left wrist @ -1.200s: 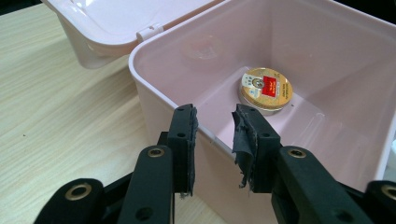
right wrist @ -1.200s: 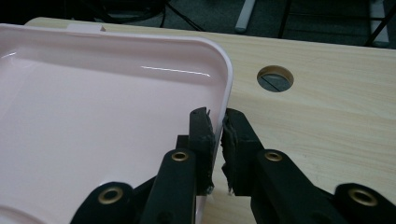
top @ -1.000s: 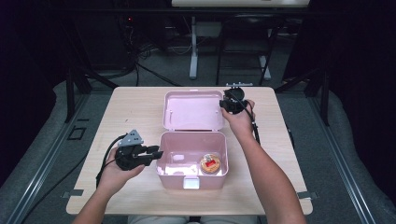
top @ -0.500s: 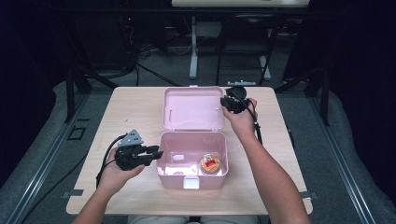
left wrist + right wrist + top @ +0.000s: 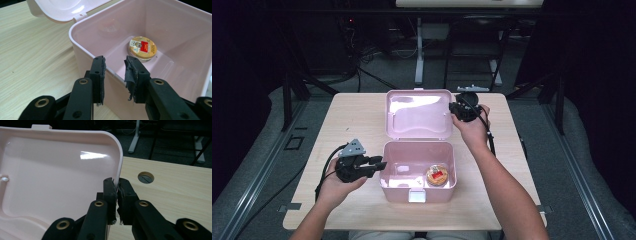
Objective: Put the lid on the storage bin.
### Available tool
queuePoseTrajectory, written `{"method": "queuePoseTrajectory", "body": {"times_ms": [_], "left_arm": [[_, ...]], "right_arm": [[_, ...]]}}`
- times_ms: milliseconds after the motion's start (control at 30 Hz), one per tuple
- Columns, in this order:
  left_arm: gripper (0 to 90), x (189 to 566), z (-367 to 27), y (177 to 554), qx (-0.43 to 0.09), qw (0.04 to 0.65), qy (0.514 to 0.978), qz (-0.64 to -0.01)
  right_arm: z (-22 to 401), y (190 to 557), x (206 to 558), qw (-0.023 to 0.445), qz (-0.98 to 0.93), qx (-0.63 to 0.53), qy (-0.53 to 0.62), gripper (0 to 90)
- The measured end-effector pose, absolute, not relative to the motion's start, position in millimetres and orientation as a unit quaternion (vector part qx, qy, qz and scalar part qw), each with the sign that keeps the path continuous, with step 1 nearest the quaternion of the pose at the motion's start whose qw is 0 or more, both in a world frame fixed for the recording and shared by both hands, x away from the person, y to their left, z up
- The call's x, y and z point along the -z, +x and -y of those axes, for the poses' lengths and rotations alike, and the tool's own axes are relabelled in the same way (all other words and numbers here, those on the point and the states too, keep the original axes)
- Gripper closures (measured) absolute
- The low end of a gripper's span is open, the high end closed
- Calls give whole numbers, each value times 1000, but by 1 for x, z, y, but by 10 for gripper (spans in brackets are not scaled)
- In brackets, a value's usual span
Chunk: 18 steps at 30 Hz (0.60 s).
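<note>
Lifted slightly since before, the right hand-held gripper [image 5: 117,185] pinches the lid [image 5: 418,114] edge, the left hand-held gripper [image 5: 115,67] straddles the box [image 5: 418,186] wall ungripped; slipping would drop it.

Lid edge lifted a little by the right gripper

The right gripper [image 5: 451,108], pinching the right edge of the pink lid [image 5: 418,114], now sits slightly higher and farther from the person in the high view than a second ago; the right hand [image 5: 472,129] has gone with it; the lid looks raised a touch on its hinge; the jaws have pressed a shade tighter on the lid's rim, which lies between them.
</note>
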<state>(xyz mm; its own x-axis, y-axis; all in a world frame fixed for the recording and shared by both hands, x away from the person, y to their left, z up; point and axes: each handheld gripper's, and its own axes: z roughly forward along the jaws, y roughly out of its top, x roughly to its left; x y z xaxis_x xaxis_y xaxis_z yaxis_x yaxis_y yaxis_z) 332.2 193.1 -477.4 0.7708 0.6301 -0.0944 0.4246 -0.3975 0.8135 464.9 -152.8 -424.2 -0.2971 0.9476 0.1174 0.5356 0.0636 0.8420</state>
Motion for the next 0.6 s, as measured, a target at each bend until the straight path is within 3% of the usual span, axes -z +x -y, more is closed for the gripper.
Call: {"method": "queuePoseTrajectory", "body": {"times_ms": [600], "left_arm": [[686,477,-193,332,-116,445,828,-320]], "right_arm": [[154,446,411,257,-683,-439,525,864]]}}
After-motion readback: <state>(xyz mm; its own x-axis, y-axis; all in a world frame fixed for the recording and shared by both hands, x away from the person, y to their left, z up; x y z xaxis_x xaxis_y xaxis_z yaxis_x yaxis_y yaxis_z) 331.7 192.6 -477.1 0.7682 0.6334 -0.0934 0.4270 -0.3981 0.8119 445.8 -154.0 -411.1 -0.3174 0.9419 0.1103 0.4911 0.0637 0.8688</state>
